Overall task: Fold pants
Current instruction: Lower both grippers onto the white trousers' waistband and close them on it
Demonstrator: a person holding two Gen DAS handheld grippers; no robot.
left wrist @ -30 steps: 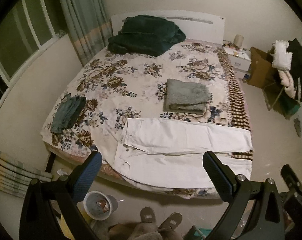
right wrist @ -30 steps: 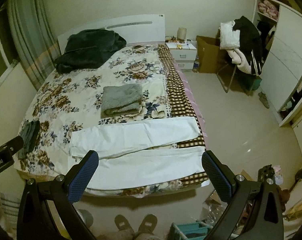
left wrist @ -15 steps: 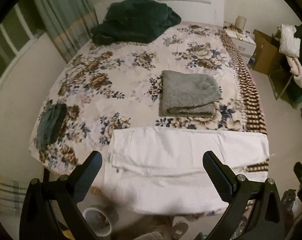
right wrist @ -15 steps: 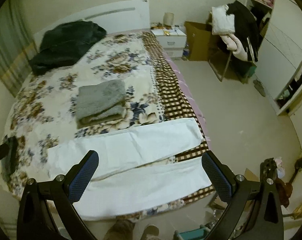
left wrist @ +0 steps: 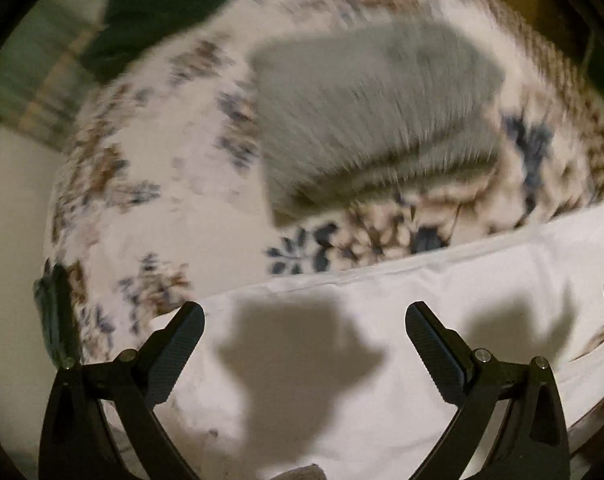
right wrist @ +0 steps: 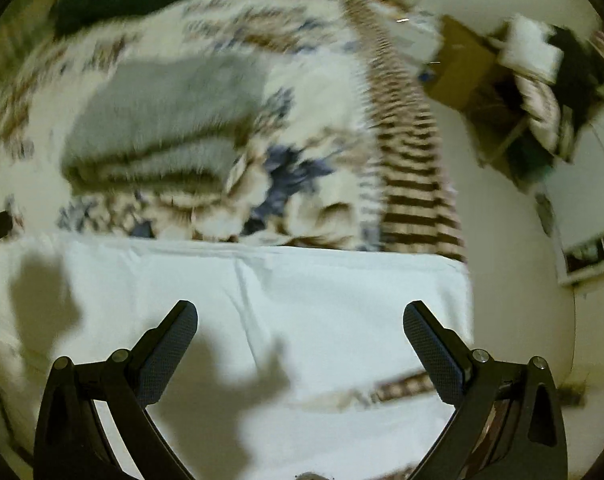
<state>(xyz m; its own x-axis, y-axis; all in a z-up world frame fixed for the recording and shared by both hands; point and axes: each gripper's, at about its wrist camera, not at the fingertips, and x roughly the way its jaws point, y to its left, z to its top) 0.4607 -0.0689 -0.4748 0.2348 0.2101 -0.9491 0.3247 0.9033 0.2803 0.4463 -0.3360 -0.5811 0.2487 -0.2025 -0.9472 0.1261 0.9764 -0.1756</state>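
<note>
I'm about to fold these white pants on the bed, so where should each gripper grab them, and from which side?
Probably the near long edge of the white pants: left gripper toward the waist end, right gripper toward the cuffs. Come down from the foot-of-bed side. They lie flat and lengthwise, and both jaws hang open above them.

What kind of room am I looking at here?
Most likely a bedroom. A bed with a floral bedspread fills both views, white pants are spread along its near edge, and a folded gray blanket lies behind them. Both open grippers, left gripper and right gripper, hang above the pants.
</note>
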